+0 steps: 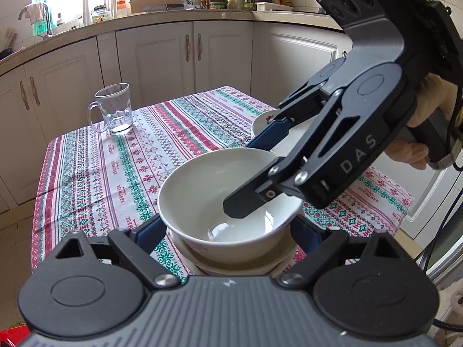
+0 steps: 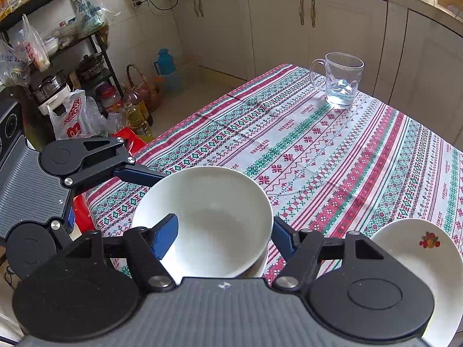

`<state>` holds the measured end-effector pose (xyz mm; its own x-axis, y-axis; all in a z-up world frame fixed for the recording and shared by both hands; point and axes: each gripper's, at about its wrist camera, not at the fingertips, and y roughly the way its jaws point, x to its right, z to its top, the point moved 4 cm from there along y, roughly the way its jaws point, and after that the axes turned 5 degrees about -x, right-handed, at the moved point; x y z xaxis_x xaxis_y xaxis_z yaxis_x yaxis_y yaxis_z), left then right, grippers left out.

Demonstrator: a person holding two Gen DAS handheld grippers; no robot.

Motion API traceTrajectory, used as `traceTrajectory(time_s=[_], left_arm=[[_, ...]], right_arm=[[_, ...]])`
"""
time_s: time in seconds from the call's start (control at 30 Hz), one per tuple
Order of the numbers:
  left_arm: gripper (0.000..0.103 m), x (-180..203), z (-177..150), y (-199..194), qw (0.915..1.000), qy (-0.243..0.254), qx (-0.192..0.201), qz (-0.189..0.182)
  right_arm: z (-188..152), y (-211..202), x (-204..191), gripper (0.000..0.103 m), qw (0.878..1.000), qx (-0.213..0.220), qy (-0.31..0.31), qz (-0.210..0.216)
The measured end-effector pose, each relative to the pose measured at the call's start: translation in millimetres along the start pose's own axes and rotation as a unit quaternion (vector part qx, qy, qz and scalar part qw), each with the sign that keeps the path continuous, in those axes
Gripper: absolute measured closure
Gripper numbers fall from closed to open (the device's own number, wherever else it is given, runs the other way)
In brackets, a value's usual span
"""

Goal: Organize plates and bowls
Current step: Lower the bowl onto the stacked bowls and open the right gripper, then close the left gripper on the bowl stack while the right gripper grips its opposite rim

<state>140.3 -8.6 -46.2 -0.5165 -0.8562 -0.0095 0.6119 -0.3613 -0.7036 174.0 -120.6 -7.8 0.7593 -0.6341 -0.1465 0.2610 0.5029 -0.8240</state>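
Observation:
A white bowl tops a stack of lower bowls on the patterned tablecloth. My left gripper straddles the stack. Strips of cloth show between its blue pads and the lower bowls, and the pad tips are hidden behind the top bowl. My right gripper reaches down over the top bowl's wall. One finger sits inside the bowl and the other lies outside against the rim, with the jaws well apart. A white plate with a fruit print lies to the right.
A glass mug holding a little water stands at the table's far corner. Kitchen cabinets lie beyond the table. Bags, bottles and a rack crowd the floor off the table's left edge.

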Motion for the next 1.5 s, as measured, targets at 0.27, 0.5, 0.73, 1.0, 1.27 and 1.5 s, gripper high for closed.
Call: traceTrajectory(time_s=[0.27, 0.5, 0.73, 1.0, 1.27, 1.5], left_arm=[[0.005, -5, -2, -4, 0.9997, -0.002, -0.001, -0.025], [0.005, -1, -12, -9, 0.9995, 0.018, -0.009, -0.025], [0.005, -7, -23, -14, 0.999, 0.041, -0.007, -0.017], [0.005, -14, -37, -8, 0.9973, 0.068, -0.024, -0.016], [0.005, -16, -45, 8, 0.9958, 0.078, -0.043, -0.021], [0.005, -22, -48, 20, 0.9949, 0.075, -0.058, -0.033]], right_arm=[[-3, 0, -1, 0.013, 1.0, 0.009, -0.001, -0.007], [-15, -1, -3, 0.007, 0.999, 0.016, -0.005, -0.034], [-32, -17, -19, 0.0, 0.992, 0.054, -0.058, -0.094], [-60, -38, -49, 0.0, 0.98, 0.07, -0.136, -0.13], [-83, 6, -37, 0.0, 0.991, 0.015, -0.086, -0.105], [-97, 42, -19, 0.0, 0.996, -0.014, -0.042, -0.079]])
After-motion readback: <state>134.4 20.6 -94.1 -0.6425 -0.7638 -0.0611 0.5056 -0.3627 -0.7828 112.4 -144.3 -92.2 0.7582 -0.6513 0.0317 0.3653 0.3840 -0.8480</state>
